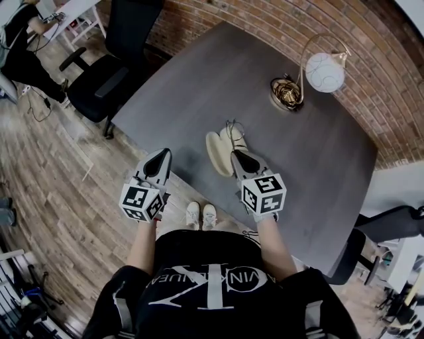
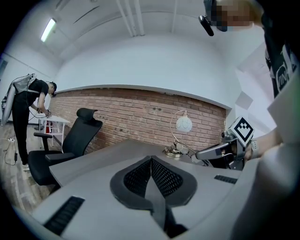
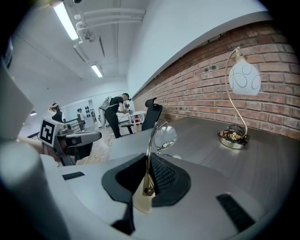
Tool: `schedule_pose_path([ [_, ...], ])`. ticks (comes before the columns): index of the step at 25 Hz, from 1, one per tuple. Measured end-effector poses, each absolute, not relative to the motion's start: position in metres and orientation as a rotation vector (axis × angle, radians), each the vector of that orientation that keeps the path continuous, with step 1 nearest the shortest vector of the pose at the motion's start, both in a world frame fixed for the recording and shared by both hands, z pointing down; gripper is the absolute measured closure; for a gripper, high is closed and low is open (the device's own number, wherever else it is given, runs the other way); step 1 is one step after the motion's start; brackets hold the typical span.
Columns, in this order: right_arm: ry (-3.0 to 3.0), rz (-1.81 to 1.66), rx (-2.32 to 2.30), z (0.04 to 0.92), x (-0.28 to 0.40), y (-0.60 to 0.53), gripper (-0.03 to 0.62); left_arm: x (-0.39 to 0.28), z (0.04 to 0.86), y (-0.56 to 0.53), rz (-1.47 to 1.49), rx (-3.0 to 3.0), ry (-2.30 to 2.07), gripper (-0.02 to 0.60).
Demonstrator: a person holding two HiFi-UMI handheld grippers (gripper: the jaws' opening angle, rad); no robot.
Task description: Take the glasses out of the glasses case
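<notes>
An open cream glasses case (image 1: 215, 153) lies on the dark grey table (image 1: 199, 86) near its front edge. My right gripper (image 1: 237, 156) hangs just right of the case, shut on the thin metal temple of the glasses (image 1: 232, 131). In the right gripper view the temple runs up out of the jaws of the right gripper (image 3: 149, 157), and a round lens (image 3: 165, 136) hangs above the table. My left gripper (image 1: 162, 156) is left of the case, off the table's edge. In the left gripper view my left gripper (image 2: 151, 160) is shut with nothing in it.
A lamp with a white globe (image 1: 324, 71) and a brass base (image 1: 286, 93) stands at the far right of the table. A black office chair (image 1: 99, 79) sits at the table's left. A person (image 1: 23, 40) bends over a white desk further off. A brick wall (image 1: 278, 20) runs behind the table.
</notes>
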State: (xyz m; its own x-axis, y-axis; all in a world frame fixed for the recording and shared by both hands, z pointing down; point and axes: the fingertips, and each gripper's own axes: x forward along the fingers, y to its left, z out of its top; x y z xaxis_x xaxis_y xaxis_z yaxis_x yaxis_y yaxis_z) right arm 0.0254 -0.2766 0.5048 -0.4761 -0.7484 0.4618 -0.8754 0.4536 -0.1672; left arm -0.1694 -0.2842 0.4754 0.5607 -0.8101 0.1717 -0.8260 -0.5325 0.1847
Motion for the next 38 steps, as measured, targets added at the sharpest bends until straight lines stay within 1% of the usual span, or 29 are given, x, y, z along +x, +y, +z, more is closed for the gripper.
schedule_pose_path([
  [14,-2.492,0.466,1.449,0.464,0.037,-0.28,0.553,-0.165,0.454,-0.29,0.06,2.599,-1.379,0.565],
  [38,-2.585,0.428,1.531,0.429,0.066,-0.282,0.554,-0.16,0.428,-0.297,0.019,2.642,-1.439,0.565],
])
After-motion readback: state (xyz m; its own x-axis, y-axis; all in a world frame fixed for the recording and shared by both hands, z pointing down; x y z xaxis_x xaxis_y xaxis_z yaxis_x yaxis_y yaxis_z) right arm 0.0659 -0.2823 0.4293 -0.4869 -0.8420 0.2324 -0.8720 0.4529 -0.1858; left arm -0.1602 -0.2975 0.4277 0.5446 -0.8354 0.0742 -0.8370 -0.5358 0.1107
